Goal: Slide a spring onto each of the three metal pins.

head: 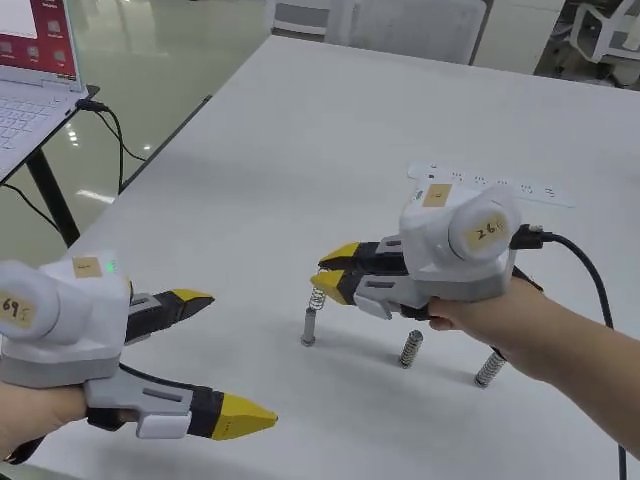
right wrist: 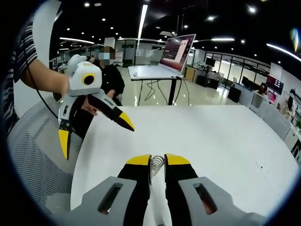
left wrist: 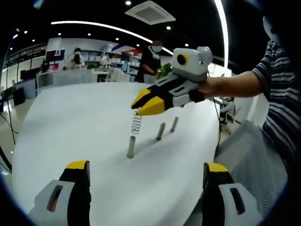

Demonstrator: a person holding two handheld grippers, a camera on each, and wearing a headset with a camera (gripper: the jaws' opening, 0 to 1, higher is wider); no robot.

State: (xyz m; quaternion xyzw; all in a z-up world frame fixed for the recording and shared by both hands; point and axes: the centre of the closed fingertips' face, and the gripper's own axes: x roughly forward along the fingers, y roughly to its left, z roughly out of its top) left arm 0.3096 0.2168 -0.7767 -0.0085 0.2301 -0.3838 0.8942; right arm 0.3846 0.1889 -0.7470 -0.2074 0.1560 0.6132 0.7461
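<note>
Yellow-tipped jaws of your right gripper (head: 335, 272) were clamped on a spring (head: 317, 298). It hung just over a bare pin (head: 309, 327) on the white table (head: 300, 130), lower end at the pin's top. Two more pins (head: 410, 348) beside it, under your wrist, each wore a spring. Your left gripper (head: 228, 355) hovered well apart, jaws spread, grasping nothing. The sticker (head: 487, 232) on the right one read "26"; the left's tag (head: 14, 310) read "69". A power strip (head: 490, 185) lay behind, print too small to read.

Spring (head: 317, 300) top behind right hand-held gripper (head: 322, 274) tips
</note>
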